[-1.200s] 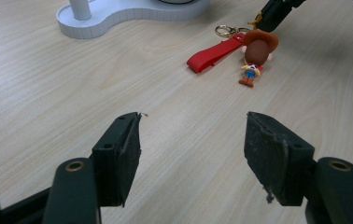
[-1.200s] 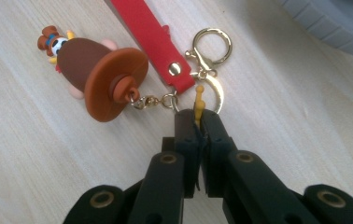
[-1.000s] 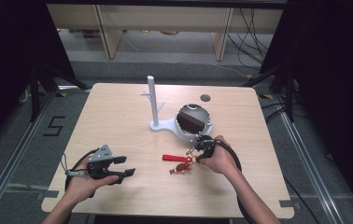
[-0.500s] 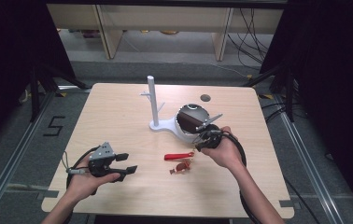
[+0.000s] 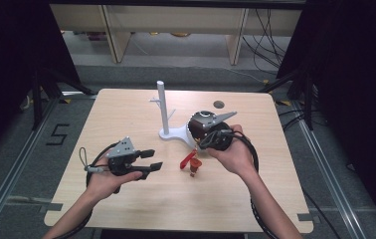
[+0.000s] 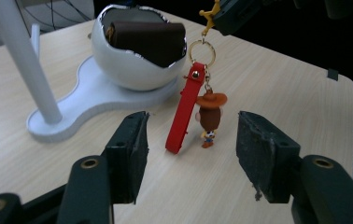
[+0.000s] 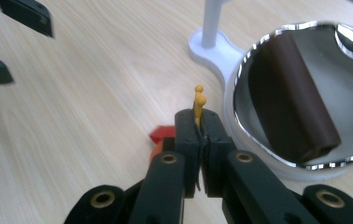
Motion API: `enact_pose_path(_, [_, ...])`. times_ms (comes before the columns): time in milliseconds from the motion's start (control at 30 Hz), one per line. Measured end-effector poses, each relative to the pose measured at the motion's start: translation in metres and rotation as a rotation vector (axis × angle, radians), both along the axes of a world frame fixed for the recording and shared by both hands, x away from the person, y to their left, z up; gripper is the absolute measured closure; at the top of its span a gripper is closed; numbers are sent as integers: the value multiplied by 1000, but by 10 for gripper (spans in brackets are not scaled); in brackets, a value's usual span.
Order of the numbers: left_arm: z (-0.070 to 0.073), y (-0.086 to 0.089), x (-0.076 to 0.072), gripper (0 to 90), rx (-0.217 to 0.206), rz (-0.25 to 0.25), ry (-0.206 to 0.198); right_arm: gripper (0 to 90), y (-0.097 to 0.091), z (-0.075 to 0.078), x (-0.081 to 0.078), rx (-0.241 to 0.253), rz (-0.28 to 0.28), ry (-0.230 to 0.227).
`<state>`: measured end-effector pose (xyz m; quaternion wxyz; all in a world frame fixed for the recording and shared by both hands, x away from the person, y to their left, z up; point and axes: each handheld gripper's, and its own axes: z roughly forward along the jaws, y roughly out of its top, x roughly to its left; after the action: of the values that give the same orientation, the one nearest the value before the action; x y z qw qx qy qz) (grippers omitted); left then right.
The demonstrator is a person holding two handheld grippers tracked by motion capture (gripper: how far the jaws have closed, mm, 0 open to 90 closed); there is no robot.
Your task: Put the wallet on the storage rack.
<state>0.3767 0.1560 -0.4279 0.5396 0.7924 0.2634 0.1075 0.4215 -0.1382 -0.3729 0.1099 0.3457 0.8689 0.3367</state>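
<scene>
Work in hand: a keychain [image 6: 198, 105] is being handled near a white stand [image 5: 162, 107] with side pegs; hanging it on a peg looks the likely aim.
Right gripper [image 7: 198, 122]: jaws pinched tight on the keychain's yellow clasp [image 7: 198, 103]; red strap [image 6: 184, 112] and small hatted figure [image 6: 209, 116] dangle below, lower ends at or just off the table [image 5: 126, 199].
Left gripper [image 6: 191, 140]: jaws apart, just been narrowing, nothing pressed; strap and figure hang beyond the gap, untouched.
Keychain place: just in front of the stand's white bowl [image 6: 132, 70], which holds a brown case [image 6: 146, 39].
Done: keychain gripped and lifted by the clasp.
Left: carry to the pole, loop ring [image 6: 201, 50] over a peg, let go.
</scene>
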Motion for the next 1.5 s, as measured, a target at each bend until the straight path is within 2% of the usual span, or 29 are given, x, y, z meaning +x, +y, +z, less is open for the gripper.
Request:
enact_pose_path(33, [2,-3,1,435,-2,-7,-5,883,1,4,-1,-5,11,-2])
enact_pose_path(67, [4,-5,2,434,-4,-11,-10,882,5,7,-3,15,1,9])
enact_pose_path(100, [7,-9,3,428,10,-8,-20,883,8,11,-2,11,15,-35])
enact_pose_path(167, [7,-13,4,426,1,-14,-27,882,8,13,-2,12,24,-32])
enact_pose_path(200, [8,-16,6,423,11,-6,-38,882,10,17,0,28,50,-61])
enact_pose_path(233, [8,-16,6,422,11,-6,-38,882,10,17,0,28,50,-61])
enact_pose_path(267, [8,-19,7,423,9,-1,-50,882,12,22,1,30,59,-87])
enact_pose_path(433, [9,-33,13,458,6,26,-86,882,19,30,0,55,49,-104])
enact_pose_path(533, [10,-39,13,479,7,33,-95,883,21,31,-1,63,48,-101])
enact_pose_path(567, [10,-42,14,508,8,44,-98,882,24,32,-2,81,52,-112])
enact_pose_path(633, [9,-47,15,522,6,63,-92,883,25,34,-2,75,53,-116])
enact_pose_path(700, [8,-52,15,533,16,99,-88,882,28,33,-2,96,56,-131])
enact_pose_path(733, [7,-54,16,532,10,124,-85,882,28,34,-2,88,66,-136])
enact_pose_path(767, [5,-57,19,525,12,156,-84,882,30,34,-3,100,56,-132])
enact_pose_path(800, [5,-57,19,519,12,156,-84,882,31,33,-3,113,50,-131])
enact_pose_path(867, [4,-59,22,512,13,183,-80,882,31,33,-2,105,62,-147])
enact_pose_path(967, [3,-64,25,501,10,210,-80,882,33,35,-3,105,53,-115])
enact_pose_path(1067, [2,-69,29,498,22,226,-88,882,34,35,-3,103,53,-136])
enact_pose_path(1133, [1,-72,30,506,23,229,-89,883,36,35,-4,117,49,-120])
enact_pose_path(1167, [0,-73,30,520,27,224,-87,882,36,34,-3,113,58,-136])
enact_pose_path(1200, [0,-74,30,594,29,226,-86,883,36,34,-4,111,66,-139])
enact_pose_path(1233, [-1,-74,30,594,29,225,-87,883,36,34,-4,111,66,-139])
enact_pose_path(1267, [-1,-73,30,623,30,225,-89,882,36,34,-4,112,66,-137])
enact_pose_path(1333, [0,-71,29,687,29,225,-83,882,36,36,-7,115,47,-102])
enact_pose_path(1367, [1,-71,28,713,29,224,-84,882,34,35,-5,104,64,-128])
enact_pose_path(1400, [2,-69,28,749,27,224,-86,882,33,35,-4,112,50,-112])
enact_pose_path(1500, [5,-65,27,775,33,215,-80,882,31,35,-3,118,43,-116])
